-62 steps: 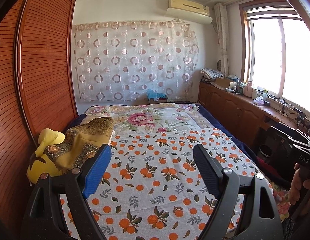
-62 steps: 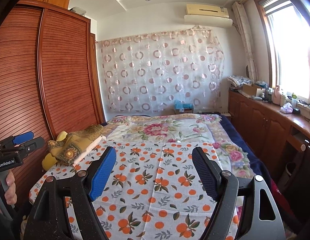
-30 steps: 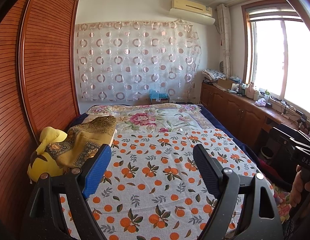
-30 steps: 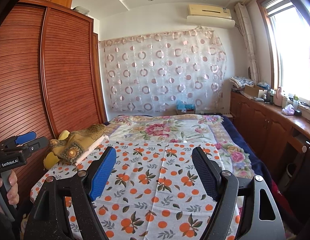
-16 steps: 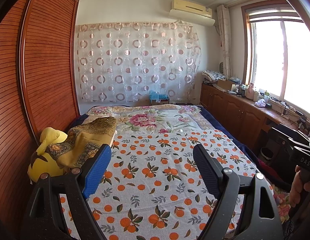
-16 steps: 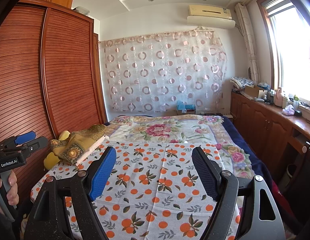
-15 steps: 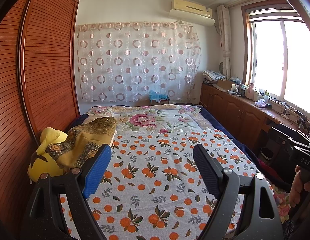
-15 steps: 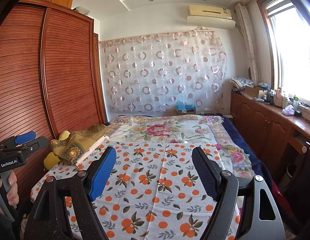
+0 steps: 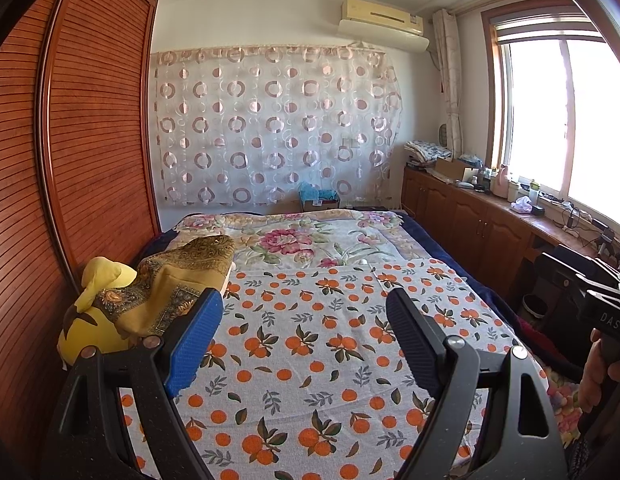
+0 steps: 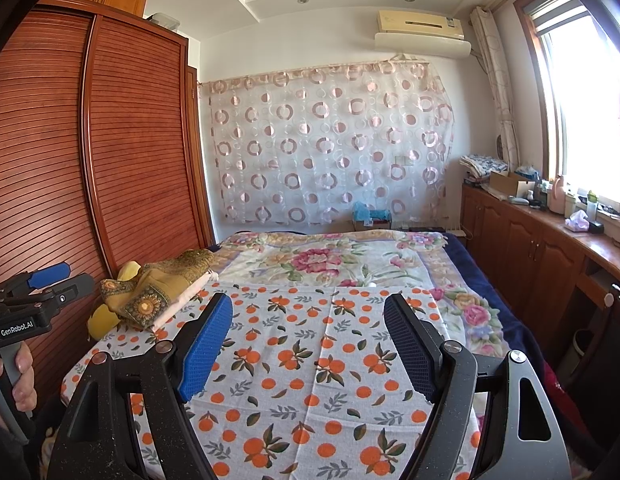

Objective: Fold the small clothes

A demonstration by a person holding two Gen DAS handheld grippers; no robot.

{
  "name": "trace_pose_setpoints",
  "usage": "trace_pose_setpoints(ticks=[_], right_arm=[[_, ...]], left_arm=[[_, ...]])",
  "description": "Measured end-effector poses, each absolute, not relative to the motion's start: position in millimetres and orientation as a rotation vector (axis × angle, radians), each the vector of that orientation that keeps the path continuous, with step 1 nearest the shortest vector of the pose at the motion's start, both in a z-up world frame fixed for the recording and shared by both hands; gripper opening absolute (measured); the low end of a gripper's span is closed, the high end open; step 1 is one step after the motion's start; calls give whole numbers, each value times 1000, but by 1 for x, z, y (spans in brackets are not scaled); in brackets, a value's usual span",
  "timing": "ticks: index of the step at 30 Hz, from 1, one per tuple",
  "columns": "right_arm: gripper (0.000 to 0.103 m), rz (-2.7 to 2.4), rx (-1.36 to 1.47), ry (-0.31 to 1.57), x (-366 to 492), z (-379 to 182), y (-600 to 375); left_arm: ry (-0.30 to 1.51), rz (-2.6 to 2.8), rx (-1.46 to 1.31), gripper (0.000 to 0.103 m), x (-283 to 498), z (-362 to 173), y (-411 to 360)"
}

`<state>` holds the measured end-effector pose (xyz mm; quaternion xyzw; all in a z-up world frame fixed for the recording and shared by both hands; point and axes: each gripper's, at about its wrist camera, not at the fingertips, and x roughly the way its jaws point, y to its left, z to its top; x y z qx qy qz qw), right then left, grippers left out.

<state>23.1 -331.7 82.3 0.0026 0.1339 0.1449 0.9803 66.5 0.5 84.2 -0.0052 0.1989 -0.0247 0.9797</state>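
Both grippers (image 9: 301, 320) (image 10: 307, 324) unmoved, open, level-ish

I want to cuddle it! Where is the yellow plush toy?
The yellow plush toy lies at the bed's left edge in both views, beside the wooden wardrobe, partly covered by a gold patterned cloth.

One bed (image 9: 462, 280), two tools above bed: left tool (image 9: 301, 344), right tool (image 10: 307, 346), one yellow plush toy (image 9: 97, 320) at bed's left edge, one air conditioner (image 9: 382, 20)
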Motion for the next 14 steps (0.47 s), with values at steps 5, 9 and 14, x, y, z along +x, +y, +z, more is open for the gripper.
trace_pose_setpoints(ticks=[5,9,14], right_arm=[[80,294,3,269,23,82,-333],[80,294,3,268,23,82,-333],[80,294,3,268,23,82,-333]], left_arm=[[400,-49,-11,84,66,83,1],[400,-49,-11,84,66,84,0],[400,-48,-10,84,66,83,1]])
